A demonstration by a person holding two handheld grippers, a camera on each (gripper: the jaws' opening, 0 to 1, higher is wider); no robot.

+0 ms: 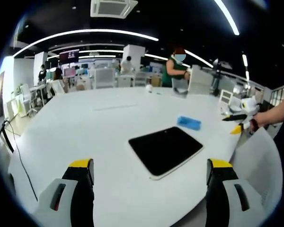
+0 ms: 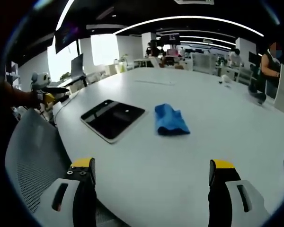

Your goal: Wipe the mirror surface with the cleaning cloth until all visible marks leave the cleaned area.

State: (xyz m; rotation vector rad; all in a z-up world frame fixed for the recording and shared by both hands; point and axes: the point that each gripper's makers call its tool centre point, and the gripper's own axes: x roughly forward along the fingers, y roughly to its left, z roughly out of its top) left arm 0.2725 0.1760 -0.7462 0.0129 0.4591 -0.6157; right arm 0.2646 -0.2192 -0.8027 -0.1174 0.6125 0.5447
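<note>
A dark rectangular mirror (image 1: 166,150) with a pale rim lies flat on the white table (image 1: 99,127); it also lies at the table's left part in the right gripper view (image 2: 112,118). A crumpled blue cleaning cloth (image 1: 189,123) rests just beyond the mirror, and right of it in the right gripper view (image 2: 170,120). My left gripper (image 1: 149,177) stands open short of the mirror, nothing between its jaws. My right gripper (image 2: 151,177) is open too, well short of the cloth. The other gripper (image 1: 241,116) with a person's arm shows at the table's right edge.
A grey mesh chair back (image 2: 31,161) stands at the table's near left edge, also seen at the right (image 1: 258,161). A person in green (image 1: 175,71) stands at the far side. Small white items (image 2: 225,80) lie far off on the table. Desks and monitors fill the background.
</note>
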